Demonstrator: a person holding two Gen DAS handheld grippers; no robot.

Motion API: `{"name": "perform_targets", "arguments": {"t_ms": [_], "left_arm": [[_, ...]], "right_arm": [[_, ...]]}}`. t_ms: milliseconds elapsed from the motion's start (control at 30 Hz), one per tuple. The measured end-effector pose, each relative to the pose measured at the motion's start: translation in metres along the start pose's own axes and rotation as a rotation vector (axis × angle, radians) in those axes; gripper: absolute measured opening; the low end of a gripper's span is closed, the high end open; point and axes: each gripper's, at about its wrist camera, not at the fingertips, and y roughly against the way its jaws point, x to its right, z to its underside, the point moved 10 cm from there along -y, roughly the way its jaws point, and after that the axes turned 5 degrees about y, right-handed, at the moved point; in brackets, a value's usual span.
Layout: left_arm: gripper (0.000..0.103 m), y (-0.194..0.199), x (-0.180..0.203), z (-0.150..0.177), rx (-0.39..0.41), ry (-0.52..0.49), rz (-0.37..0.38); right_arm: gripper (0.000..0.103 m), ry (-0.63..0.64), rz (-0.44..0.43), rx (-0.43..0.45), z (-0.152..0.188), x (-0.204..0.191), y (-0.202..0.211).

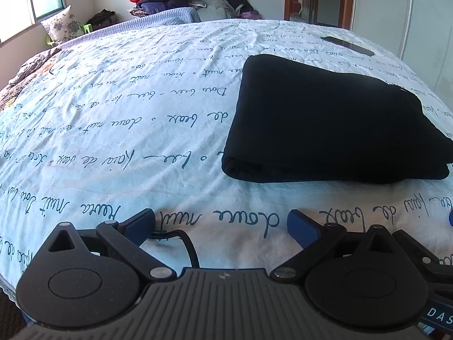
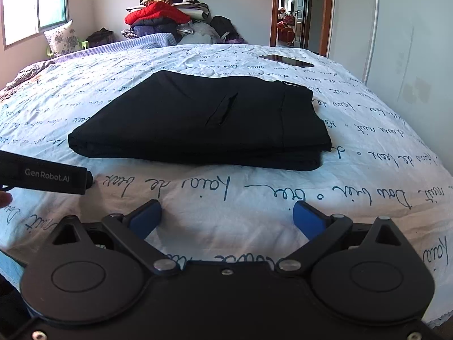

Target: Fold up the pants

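Black soft-fabric pants [image 2: 198,121] lie on the bed's white quilt printed with blue script [image 1: 113,130], already doubled into one thick, compact rectangle with layered edges facing me. I judge the folding finished or nearly so; at most a little squaring of the stack is left. My left tool [image 1: 220,226] and my right tool [image 2: 226,216] both hang released, blue pads spread wide, grasping nothing, just short of the bundle. By count: one pair of pants, two tools, one dark flat phone [image 2: 286,60] near the far edge.
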Motion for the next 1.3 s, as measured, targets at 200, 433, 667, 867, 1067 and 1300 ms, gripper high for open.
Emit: {"name": "perform_targets", "arguments": {"t_ms": [200,433,667,867,1067,1300], "left_arm": [[0.103,-0.0006,0.0016,0.0010,0.002,-0.006,-0.003],[0.103,-0.0004,0.0014,0.0018,0.010,-0.006,-0.006],[0.103,-0.0008,0.0016,0.0020,0.001,-0.012,-0.004],[0.103,-0.0016,0.0013,0.0014,-0.006,-0.009,0.002],[0.103,-0.0014,0.0016,0.0014,-0.006,-0.008,0.001],[0.103,-0.0012,0.0015,0.0014,-0.006,-0.006,0.000]], "right_arm": [[0.101,-0.023,-0.010,0.009,-0.0025,0.0016,0.0033],[0.101,-0.014,-0.006,0.001,-0.0015,0.0010,-0.0001],[0.101,-0.007,-0.004,0.001,-0.0010,-0.0004,-0.0003],[0.101,0.005,0.002,0.000,0.0007,-0.0021,-0.0004],[0.101,0.011,0.003,-0.002,0.0016,-0.0031,-0.0007],[0.101,0.011,0.003,-0.003,0.0014,-0.0025,-0.0009]]}}
